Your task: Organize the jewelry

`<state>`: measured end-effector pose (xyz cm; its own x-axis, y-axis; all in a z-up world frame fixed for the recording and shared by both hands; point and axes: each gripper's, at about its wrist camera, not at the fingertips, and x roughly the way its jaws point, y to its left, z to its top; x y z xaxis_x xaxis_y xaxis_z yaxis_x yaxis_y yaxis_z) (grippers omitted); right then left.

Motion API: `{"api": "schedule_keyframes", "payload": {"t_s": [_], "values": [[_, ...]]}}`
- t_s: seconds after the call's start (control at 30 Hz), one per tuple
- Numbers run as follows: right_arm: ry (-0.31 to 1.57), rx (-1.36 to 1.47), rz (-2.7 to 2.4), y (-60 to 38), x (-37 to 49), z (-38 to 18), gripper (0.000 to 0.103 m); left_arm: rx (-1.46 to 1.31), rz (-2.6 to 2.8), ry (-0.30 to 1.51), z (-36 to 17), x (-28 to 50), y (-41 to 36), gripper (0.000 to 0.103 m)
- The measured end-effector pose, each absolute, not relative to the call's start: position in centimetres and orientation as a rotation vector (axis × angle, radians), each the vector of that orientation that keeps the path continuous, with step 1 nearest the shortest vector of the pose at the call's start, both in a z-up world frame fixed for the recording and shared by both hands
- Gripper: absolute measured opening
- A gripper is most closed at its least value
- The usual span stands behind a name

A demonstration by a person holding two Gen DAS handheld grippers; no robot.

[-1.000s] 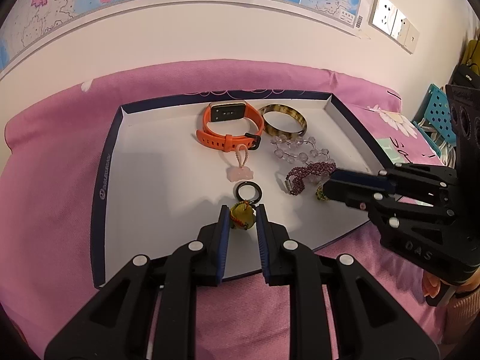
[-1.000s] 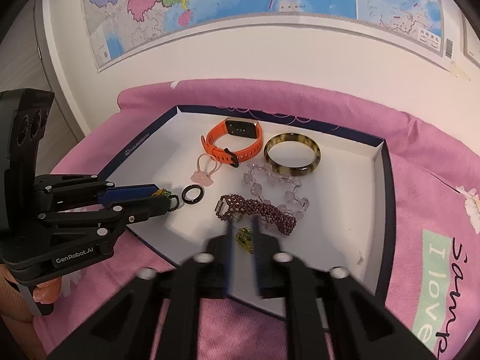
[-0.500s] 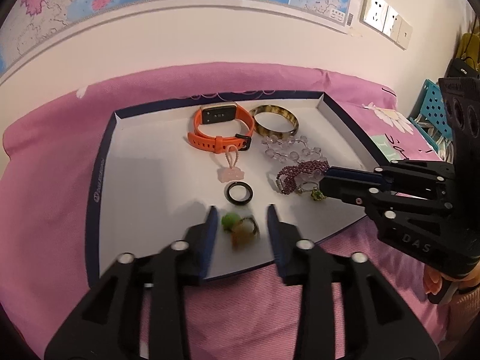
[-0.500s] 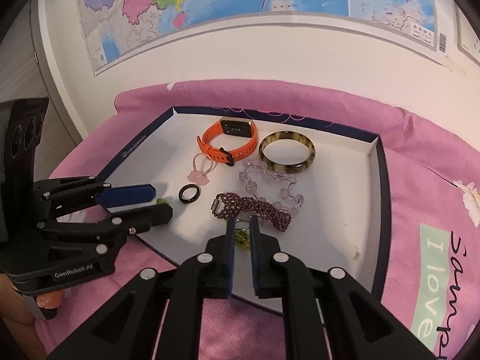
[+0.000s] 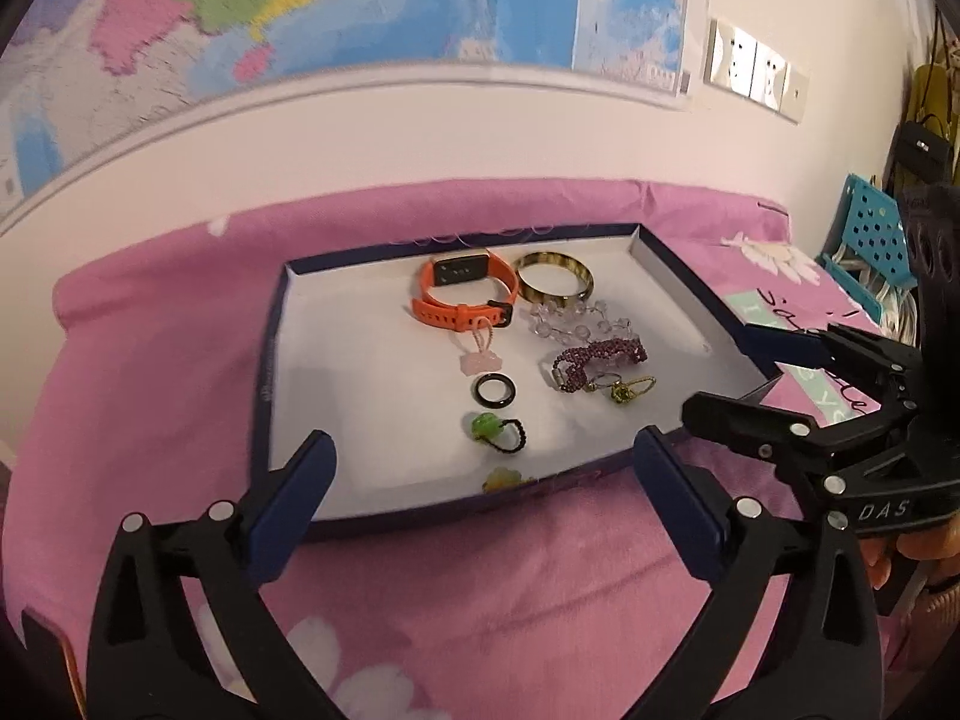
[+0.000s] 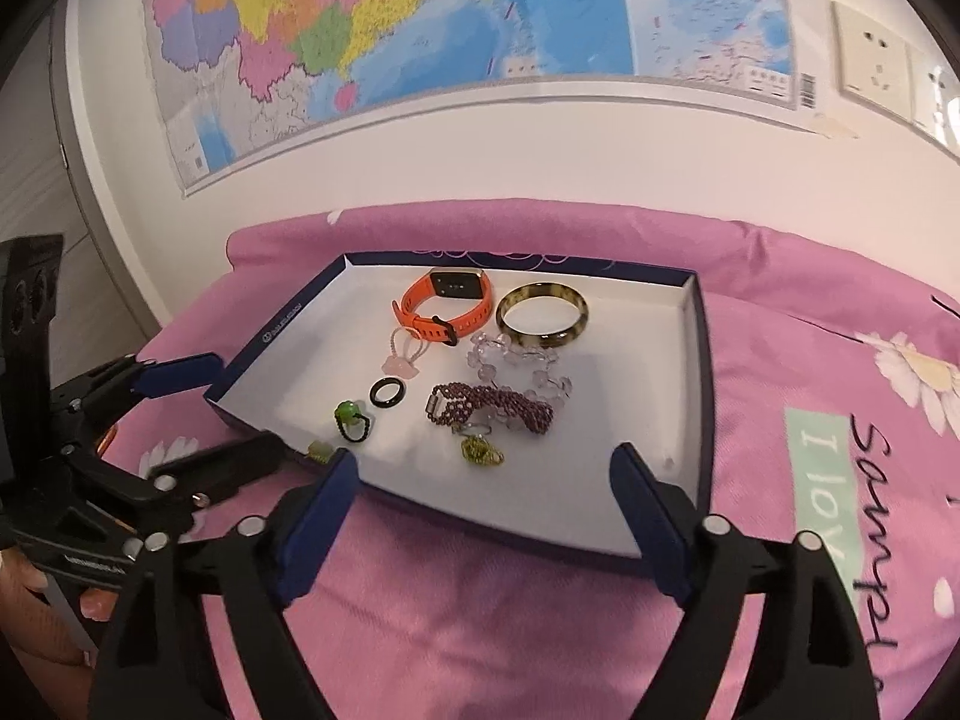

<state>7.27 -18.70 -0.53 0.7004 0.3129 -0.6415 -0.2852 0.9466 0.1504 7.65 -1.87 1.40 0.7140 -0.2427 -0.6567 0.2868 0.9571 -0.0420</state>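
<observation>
A white tray with a dark blue rim lies on pink bedding and holds the jewelry: an orange smart band, a tortoiseshell bangle, a clear bead bracelet, a purple bead bracelet, a pink charm, a black ring, a green-stone ring and a yellow-green charm. My left gripper is open and empty, in front of the tray. My right gripper is open and empty too.
The pink floral bedding lies around the tray. A wall with a map and sockets stands behind. A teal perforated basket sits at the far right. Each gripper shows in the other's view.
Both grippers have opened and let go of their pieces: the green-stone ring from the left, the yellow-green charm from the right. Both have drawn back from the tray.
</observation>
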Motion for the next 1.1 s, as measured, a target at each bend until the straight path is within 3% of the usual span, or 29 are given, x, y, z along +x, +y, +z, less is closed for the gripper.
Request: {"api": "schedule_keyframes", "payload": {"t_s": [0.27, 1.1], "values": [[0.691, 0.002, 0.284, -18.3, 4.2, -0.9, 0.096, 0.004, -0.238, 0.726, 0.9, 4.8, -0.6, 0.098], [0.688, 0.015, 0.258, -17.5, 0.6, -1.6, 0.096, 0.001, -0.131, 0.727, 0.4, 1.2, 0.1, 0.098]]}}
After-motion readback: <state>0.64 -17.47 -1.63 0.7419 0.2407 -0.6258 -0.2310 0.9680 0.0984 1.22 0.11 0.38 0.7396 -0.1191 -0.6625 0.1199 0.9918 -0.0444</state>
